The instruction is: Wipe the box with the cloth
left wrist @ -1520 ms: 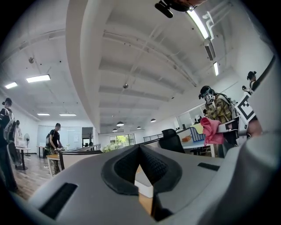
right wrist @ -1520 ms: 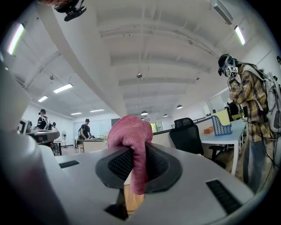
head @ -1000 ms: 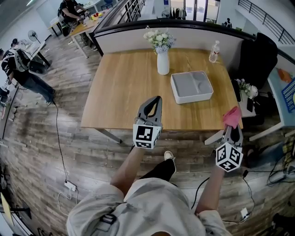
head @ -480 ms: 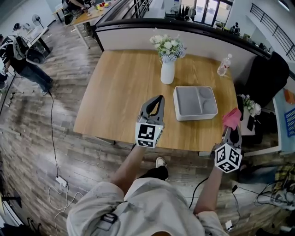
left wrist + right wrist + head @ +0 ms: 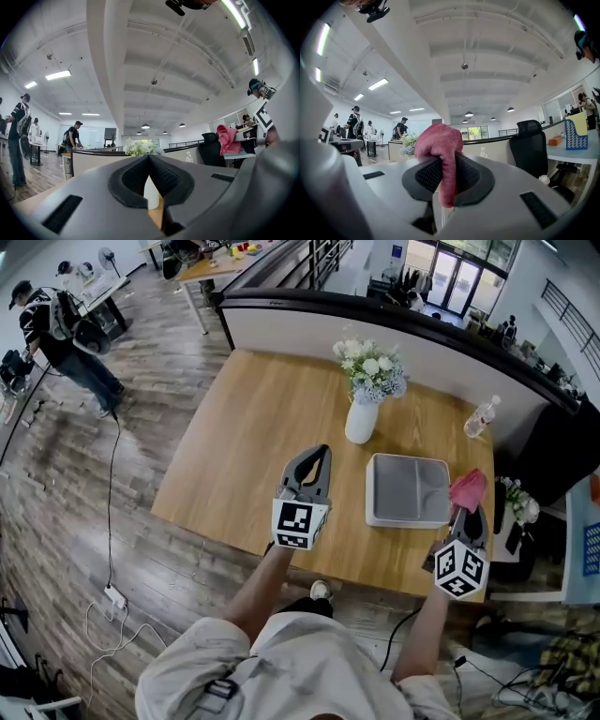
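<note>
A grey shallow box (image 5: 408, 488) with two compartments lies on the wooden table (image 5: 253, 437), right of the vase. My right gripper (image 5: 466, 504) hovers at the box's right edge, shut on a pink cloth (image 5: 468, 490) that bunches out above its jaws; the right gripper view shows the cloth (image 5: 442, 157) pinched between the black pads. My left gripper (image 5: 315, 456) is over the table just left of the box, shut with nothing in it (image 5: 149, 165).
A white vase with flowers (image 5: 367, 390) stands behind the box, and a plastic bottle (image 5: 478, 418) is at the table's far right. A black office chair (image 5: 562, 460) and a side desk sit to the right. Cables (image 5: 108, 596) trail on the floor.
The view has moved forward over the table. Both grippers have come nearer the box, and the cloth now reaches the box's right edge.
</note>
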`<control>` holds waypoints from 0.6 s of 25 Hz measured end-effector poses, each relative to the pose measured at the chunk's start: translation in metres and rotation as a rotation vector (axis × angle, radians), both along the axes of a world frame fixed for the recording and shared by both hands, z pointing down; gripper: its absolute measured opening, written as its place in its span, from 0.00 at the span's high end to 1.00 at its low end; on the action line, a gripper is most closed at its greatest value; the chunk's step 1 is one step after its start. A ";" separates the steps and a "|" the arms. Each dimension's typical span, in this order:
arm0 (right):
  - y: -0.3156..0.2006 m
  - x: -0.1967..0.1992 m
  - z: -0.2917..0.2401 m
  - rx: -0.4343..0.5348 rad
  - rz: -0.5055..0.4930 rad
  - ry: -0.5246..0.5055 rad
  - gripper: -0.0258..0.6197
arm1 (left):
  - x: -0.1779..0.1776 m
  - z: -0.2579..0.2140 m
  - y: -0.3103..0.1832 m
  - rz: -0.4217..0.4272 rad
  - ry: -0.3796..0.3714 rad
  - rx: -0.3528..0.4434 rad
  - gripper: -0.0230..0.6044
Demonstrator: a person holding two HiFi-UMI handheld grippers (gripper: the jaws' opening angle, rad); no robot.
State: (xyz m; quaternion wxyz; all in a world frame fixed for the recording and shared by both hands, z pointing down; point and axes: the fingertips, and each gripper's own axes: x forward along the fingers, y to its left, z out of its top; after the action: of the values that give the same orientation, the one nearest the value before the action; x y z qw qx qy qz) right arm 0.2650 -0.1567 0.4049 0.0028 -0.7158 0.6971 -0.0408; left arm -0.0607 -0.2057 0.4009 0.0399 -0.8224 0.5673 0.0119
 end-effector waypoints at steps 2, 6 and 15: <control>-0.015 -0.007 -0.002 0.005 -0.023 0.002 0.86 | -0.008 0.000 -0.008 -0.021 0.002 0.005 0.95; -0.043 -0.021 -0.007 0.018 -0.069 0.008 0.86 | -0.022 -0.006 -0.021 -0.064 0.011 0.020 0.95; -0.079 -0.045 -0.022 0.051 -0.140 0.010 0.86 | -0.047 -0.018 -0.035 -0.140 0.023 0.041 0.95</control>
State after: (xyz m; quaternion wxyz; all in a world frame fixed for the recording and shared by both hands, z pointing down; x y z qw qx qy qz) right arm 0.2204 -0.2356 0.3826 0.0147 -0.6650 0.7464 -0.0195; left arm -0.1081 -0.2410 0.3833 0.0507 -0.7796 0.6235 0.0303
